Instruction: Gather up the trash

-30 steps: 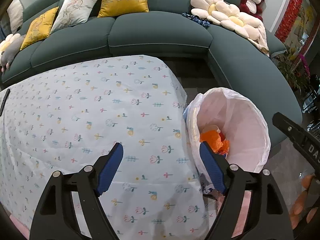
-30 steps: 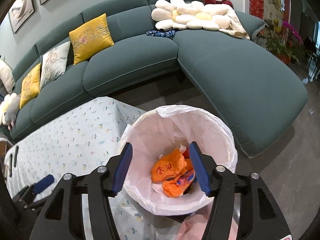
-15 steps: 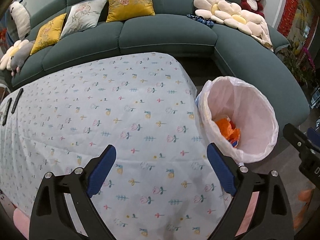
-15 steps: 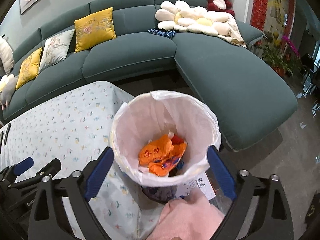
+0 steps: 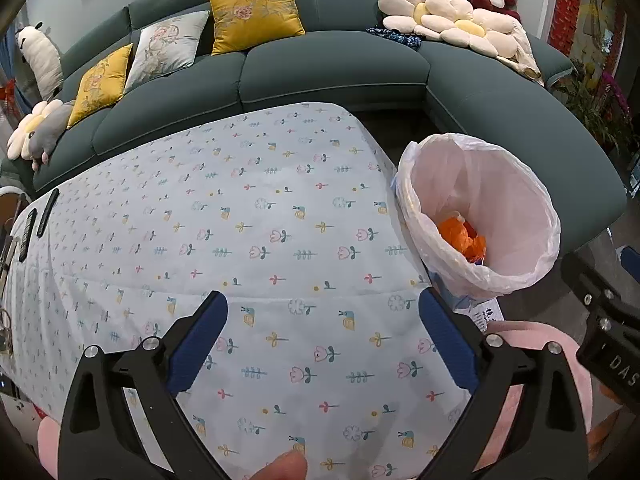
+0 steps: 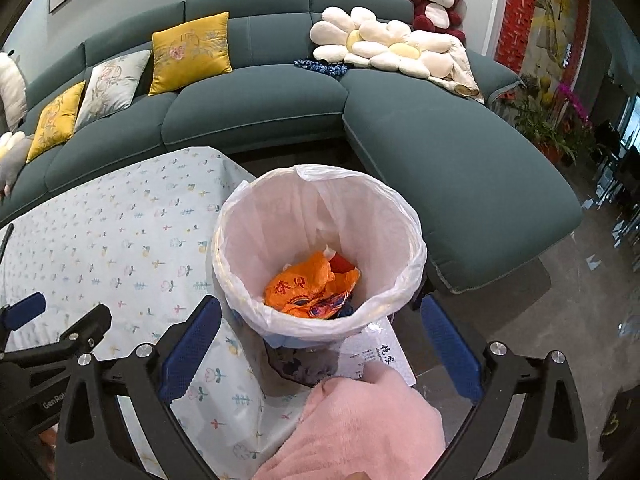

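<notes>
Both grippers, left gripper (image 5: 323,316) and right gripper (image 6: 320,320), have jaws apart and empty; orange wrappers (image 6: 310,288) lie inside the lined bin (image 6: 416,240) beside the counter (image 5: 260,208), so I'd scan the cloth for leftovers before closing out.

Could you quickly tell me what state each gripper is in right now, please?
Left gripper: jaws open, holding nothing, above the floral tablecloth.
Right gripper: jaws open, holding nothing.
</notes>
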